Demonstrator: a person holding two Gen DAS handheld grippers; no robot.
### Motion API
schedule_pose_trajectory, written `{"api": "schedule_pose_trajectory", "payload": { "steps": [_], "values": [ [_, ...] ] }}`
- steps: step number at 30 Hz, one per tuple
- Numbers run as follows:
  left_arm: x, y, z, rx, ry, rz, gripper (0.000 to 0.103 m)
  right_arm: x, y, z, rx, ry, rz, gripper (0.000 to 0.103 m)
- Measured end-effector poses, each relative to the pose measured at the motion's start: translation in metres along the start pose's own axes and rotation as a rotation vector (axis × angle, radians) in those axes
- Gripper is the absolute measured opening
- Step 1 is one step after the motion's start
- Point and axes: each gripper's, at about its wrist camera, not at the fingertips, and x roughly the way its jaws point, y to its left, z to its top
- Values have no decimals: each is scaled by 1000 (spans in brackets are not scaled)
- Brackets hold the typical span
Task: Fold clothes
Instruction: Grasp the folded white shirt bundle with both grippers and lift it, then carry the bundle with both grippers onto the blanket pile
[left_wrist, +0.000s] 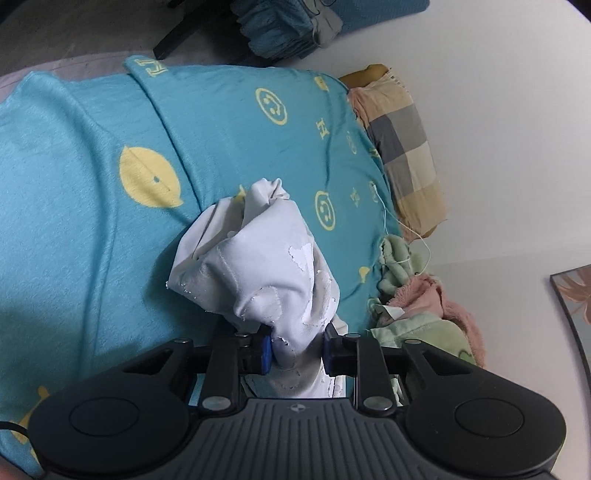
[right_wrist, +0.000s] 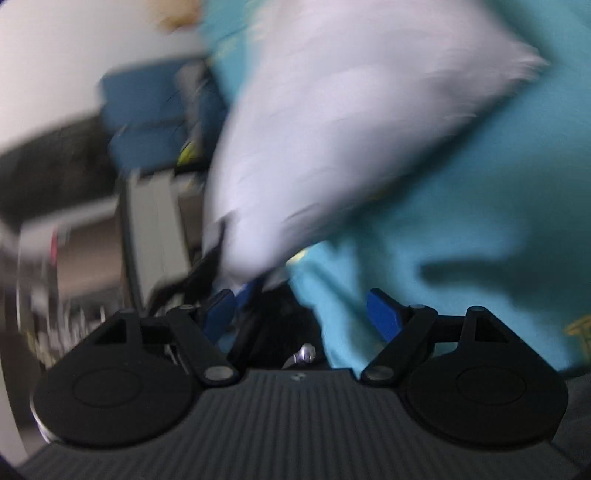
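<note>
1 white garment (left_wrist: 266, 266), perhaps 2 pillows (left_wrist: 402, 147)

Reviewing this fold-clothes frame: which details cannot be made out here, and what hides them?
- Right wrist view: motion blur smears everything; the white garment shows no seams or edges, the dark clutter at left is unidentifiable.
- Left wrist view: the garment's lower end is hidden behind the left gripper.
- Left wrist view: the framed picture is cut off by the right edge.

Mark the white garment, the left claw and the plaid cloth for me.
white garment (left_wrist: 266, 258): left wrist view, middle of the bunched fabric.
left claw (left_wrist: 297, 350): left wrist view, midway between the blue pads, pressed on the garment.
plaid cloth (left_wrist: 402, 147): left wrist view, grey check.
</note>
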Motion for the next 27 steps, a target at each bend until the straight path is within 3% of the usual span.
{"api": "schedule_pose_trajectory", "payload": {
  "steps": [5, 11, 16, 20, 27],
  "values": [
    [2, 2, 1, -17, 6, 1, 26, -29, 1, 13, 9, -216, 64, 82],
    [11, 2, 8, -28, 12, 14, 25, -30, -10, 20, 35, -268, -13, 80],
    [11, -2, 10, -6, 6, 14, 25, -34, 6, 16, -74, -335, -48, 46],
    [2, -10, 8, -40, 32, -6, 25, -46, 12, 17, -101, -362, -23, 36],
    [14, -115, 9, 62, 132, -47, 25, -115, 50, 26, -100, -465, 114, 33]
  ]
}}
